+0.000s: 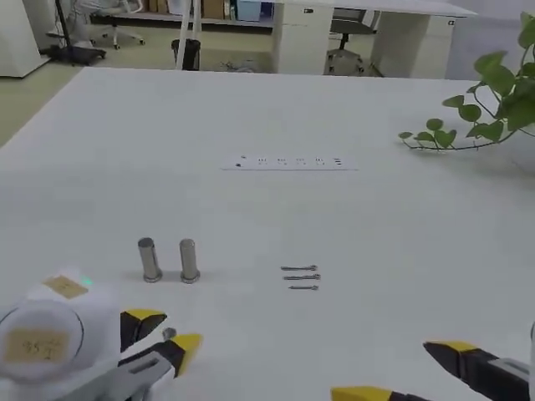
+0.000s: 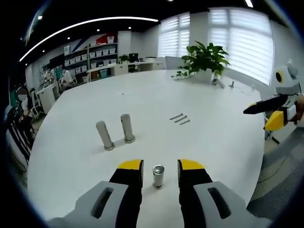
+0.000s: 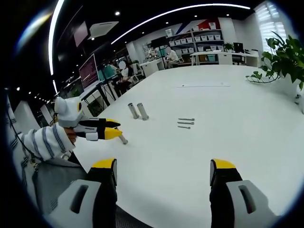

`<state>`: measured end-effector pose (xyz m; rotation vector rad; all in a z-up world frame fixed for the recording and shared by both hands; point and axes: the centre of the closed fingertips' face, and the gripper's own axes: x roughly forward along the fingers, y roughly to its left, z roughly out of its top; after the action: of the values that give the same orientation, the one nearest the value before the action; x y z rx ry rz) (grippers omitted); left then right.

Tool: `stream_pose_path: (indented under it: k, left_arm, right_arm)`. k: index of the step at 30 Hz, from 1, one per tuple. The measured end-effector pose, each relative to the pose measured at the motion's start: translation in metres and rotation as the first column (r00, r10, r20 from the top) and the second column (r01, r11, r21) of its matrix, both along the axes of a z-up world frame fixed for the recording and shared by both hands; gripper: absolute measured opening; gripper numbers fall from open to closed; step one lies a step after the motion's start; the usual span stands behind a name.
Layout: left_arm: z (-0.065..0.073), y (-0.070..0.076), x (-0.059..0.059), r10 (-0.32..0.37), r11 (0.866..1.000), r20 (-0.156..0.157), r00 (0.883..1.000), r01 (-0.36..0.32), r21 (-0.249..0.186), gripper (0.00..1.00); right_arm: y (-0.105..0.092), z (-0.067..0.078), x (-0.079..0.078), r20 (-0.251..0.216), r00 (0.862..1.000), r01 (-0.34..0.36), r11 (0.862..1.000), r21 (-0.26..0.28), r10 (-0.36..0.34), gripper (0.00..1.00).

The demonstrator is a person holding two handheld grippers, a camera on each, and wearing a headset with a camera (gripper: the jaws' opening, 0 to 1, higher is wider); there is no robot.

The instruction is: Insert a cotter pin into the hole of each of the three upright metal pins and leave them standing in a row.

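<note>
Metal pin (image 2: 158,176), between parted left tool (image 2: 160,167) tips

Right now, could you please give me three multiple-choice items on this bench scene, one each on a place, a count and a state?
1. Where is the third metal pin?
A. upright between the jaws of the left gripper
B. on the floor
C. on a chair

2. How many cotter pins lie on the table?
A. two
B. three
C. five

3. How do the jaws of the right gripper stand?
A. shut on a cotter pin
B. wide open, holding nothing
C. shut on a metal pin

Answers:
1 A: the left gripper view shows it standing between the jaws, with a gap on each side.
2 B: three lie side by side in the head view.
3 B: its own view shows bare table between the jaws.
</note>
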<state>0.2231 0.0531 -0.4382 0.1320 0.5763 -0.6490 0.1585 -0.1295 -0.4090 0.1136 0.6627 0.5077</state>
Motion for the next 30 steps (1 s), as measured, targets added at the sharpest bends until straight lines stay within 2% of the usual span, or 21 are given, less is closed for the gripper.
stream_pose_path:
  k: [3, 7, 9, 10, 13, 17, 19, 21, 24, 26, 30]
  left_arm:
    - [0.013, -0.003, 0.000, -0.055, 0.997, 0.000, 0.998, 0.055, -0.054, 0.37]
    - [0.025, 0.001, 0.000, -0.095, 0.993, 0.010, 0.995, 0.096, -0.068, 0.50]
    - [0.034, 0.000, 0.000, -0.093, 0.984, -0.006, 0.996, 0.091, -0.151, 0.53]
    - [0.039, 0.002, 0.000, -0.096, 0.982, 0.002, 0.995, 0.096, -0.160, 0.54]
    - [0.044, 0.006, -0.003, -0.112, 0.983, 0.019, 0.993, 0.114, -0.146, 0.61]
    - [0.043, 0.009, -0.009, -0.115, 0.984, 0.015, 0.993, 0.116, -0.137, 0.87]
    - [0.043, 0.011, -0.013, -0.121, 0.983, 0.007, 0.993, 0.121, -0.139, 0.94]
    - [0.042, 0.013, -0.016, -0.122, 0.983, 0.016, 0.992, 0.123, -0.138, 0.98]
    - [0.038, 0.021, -0.015, -0.105, 0.986, 0.015, 0.994, 0.107, -0.130, 0.99]
    - [0.033, 0.029, -0.013, -0.070, 0.988, -0.007, 0.998, 0.069, -0.135, 0.99]
    - [0.031, 0.040, -0.014, -0.058, 0.990, -0.010, 0.998, 0.056, -0.132, 0.99]
  right_arm:
    - [0.000, 0.000, -0.001, -0.001, 1.000, -0.003, 1.000, 0.001, 0.003, 0.78]
    - [-0.001, 0.001, -0.001, 0.002, 1.000, 0.001, 1.000, 0.005, -0.001, 0.78]
    - [-0.002, 0.001, -0.001, 0.002, 1.000, 0.002, 1.000, 0.003, -0.002, 0.78]
    - [-0.002, 0.001, -0.001, 0.003, 1.000, 0.004, 1.000, 0.002, -0.004, 0.78]
    - [-0.003, 0.001, 0.000, 0.002, 1.000, 0.007, 1.000, 0.002, -0.007, 0.78]
    - [-0.003, 0.001, 0.000, 0.001, 1.000, 0.007, 1.000, 0.002, -0.007, 0.78]
    - [-0.003, 0.000, 0.000, -0.001, 1.000, 0.005, 1.000, -0.003, -0.005, 0.78]
    - [-0.005, -0.001, 0.001, -0.003, 1.000, 0.010, 1.000, -0.004, -0.010, 0.78]
    - [-0.009, -0.003, 0.003, -0.010, 1.000, 0.016, 1.000, -0.003, -0.016, 0.77]
    - [-0.012, -0.003, 0.003, -0.014, 1.000, 0.017, 1.000, -0.014, -0.017, 0.77]
    - [-0.022, 0.001, 0.008, -0.008, 1.000, 0.020, 0.999, -0.031, -0.020, 0.77]
